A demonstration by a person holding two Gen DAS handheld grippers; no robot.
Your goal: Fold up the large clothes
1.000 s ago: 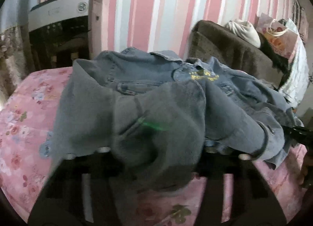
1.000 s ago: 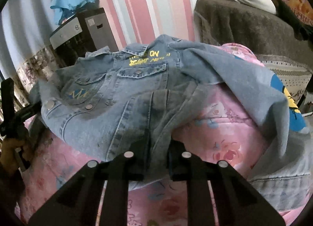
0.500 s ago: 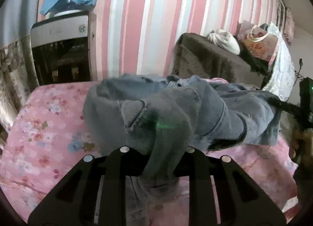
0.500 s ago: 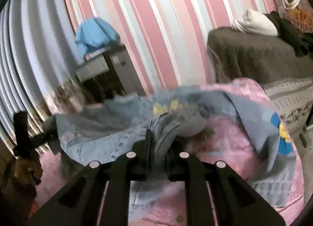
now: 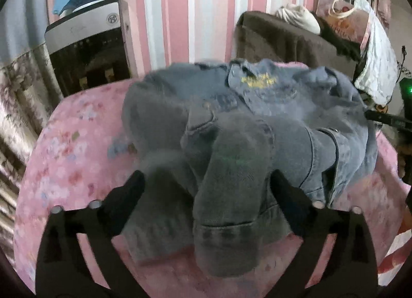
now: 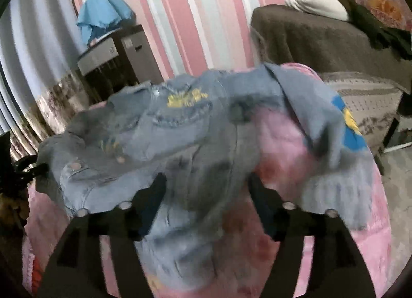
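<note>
My left gripper (image 5: pixel 206 182) has its jaws spread wide, both fingers pointing forward and slightly inward with a broad gap between the tips. My right gripper (image 6: pixel 206 182) is spread wide too, its fingers angled the same way. In the right wrist view my left gripper shows small at the far left edge, blurred.
</note>
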